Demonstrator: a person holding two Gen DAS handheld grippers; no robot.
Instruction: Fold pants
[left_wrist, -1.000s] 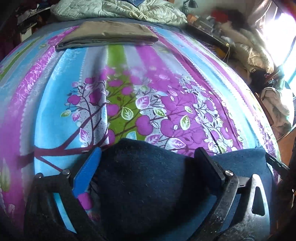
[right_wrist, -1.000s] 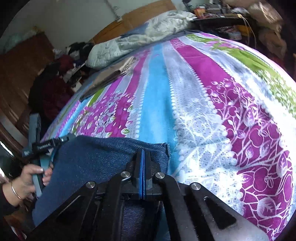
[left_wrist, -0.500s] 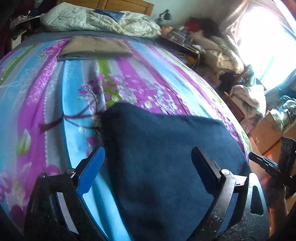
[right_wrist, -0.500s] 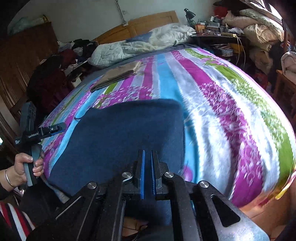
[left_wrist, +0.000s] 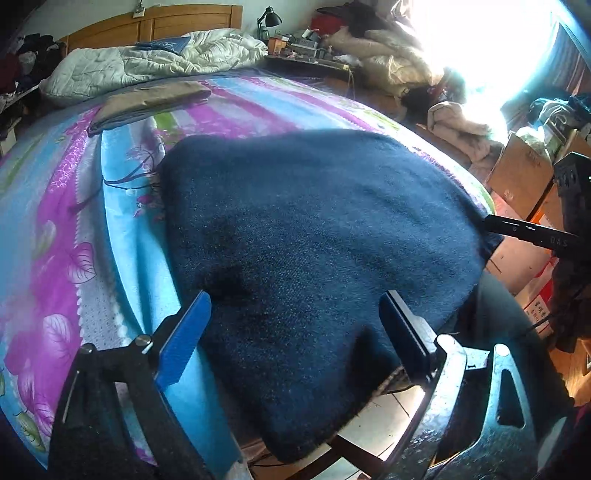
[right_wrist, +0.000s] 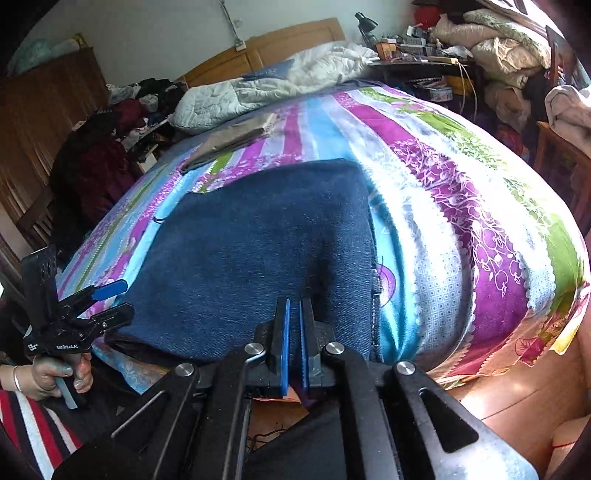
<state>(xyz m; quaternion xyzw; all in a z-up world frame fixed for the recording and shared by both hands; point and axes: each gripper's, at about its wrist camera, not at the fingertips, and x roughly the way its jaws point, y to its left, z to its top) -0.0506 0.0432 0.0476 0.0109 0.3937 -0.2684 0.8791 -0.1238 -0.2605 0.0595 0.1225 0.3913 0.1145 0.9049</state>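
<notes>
Dark blue pants (left_wrist: 317, 229) lie folded flat, overhanging the bed (left_wrist: 74, 206) edge.

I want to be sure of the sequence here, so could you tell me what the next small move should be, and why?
Probably close the left tool on the near edge of the navy pants. Its fingers stand wide open on either side of that edge, while the right tool looks nearly shut at its own edge. The pants hang over the bed's side, so both edges likely need holding before lifting into a fold.

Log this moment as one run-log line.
task: fold pants | pants: folded, on bed edge | left gripper: open, above pants | right gripper: nearly shut, grip unclear
</notes>
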